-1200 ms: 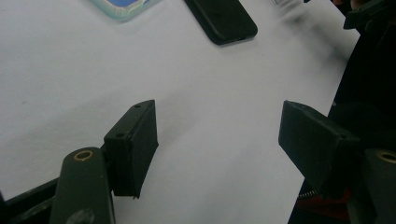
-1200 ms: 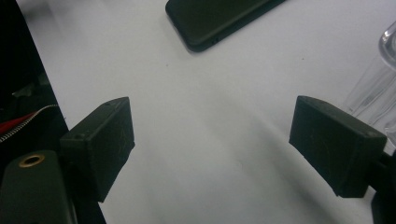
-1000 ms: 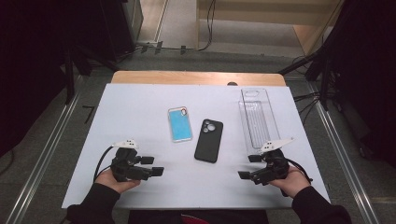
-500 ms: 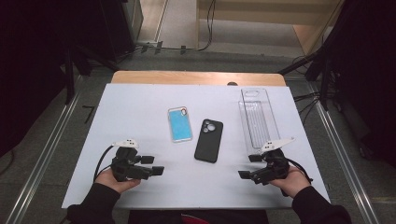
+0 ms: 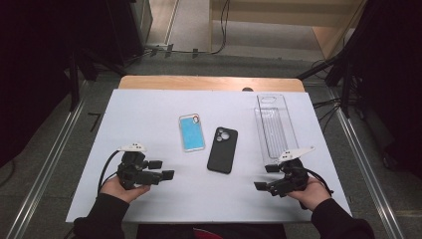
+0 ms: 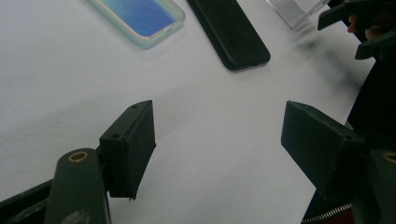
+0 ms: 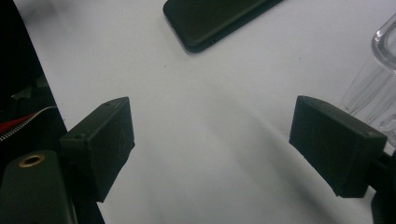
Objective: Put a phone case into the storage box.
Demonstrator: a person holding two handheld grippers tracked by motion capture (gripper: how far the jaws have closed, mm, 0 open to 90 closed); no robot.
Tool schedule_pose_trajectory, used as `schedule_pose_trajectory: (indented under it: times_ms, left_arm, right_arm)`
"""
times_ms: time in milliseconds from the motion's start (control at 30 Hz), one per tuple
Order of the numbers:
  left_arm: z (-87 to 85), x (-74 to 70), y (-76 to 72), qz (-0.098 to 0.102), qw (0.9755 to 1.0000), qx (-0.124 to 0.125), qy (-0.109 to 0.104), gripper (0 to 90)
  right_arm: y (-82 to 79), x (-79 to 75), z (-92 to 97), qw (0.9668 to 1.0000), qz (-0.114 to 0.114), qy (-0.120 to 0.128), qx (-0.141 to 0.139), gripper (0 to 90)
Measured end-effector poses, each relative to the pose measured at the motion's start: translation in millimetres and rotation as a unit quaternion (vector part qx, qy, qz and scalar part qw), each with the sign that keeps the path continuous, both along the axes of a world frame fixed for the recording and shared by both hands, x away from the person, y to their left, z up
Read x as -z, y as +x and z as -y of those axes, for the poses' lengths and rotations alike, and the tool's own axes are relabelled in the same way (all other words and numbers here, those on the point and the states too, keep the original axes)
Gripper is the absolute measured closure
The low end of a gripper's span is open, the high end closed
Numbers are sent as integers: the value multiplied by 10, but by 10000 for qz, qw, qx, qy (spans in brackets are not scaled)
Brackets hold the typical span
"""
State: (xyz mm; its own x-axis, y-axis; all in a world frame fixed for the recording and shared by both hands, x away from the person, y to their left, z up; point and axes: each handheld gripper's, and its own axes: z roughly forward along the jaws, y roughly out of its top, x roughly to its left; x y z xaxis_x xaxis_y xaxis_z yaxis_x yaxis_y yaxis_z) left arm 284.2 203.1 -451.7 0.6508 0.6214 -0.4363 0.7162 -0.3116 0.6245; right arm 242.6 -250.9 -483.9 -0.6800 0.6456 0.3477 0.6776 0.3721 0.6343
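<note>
On the white table (image 5: 149, 109), two hand-held grippers rest near the front edge with two phone cases and a clear tray lying beyond them.

The left gripper (image 5: 168, 170) sits at the near left, its jaws spread with only bare tabletop between them; the right gripper (image 5: 265, 177) sits at the near right, jaws likewise spread and holding nothing. The black phone case (image 5: 222, 150) lies flat near the middle of the table, between the two grippers and a little farther back, apart from both. Just to its left, not touching, lies the blue phone case (image 5: 192, 132). The clear plastic tray (image 5: 274, 127) lies lengthwise at the right, its near end just beside the right gripper.
</note>
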Motion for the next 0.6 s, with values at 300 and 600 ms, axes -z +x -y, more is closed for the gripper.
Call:
schedule_pose_trajectory:
  times_ms: [300,600]
  left_arm:
    - [66,-39,172,146,9999,-15,76,262]
    - [259,-10,451,143,9995,-8,265,262]
  right_arm:
    - [-1,-4,7,10000,32,7,15,122]
    - [-4,-8,-2,10000,53,22,-37,122]
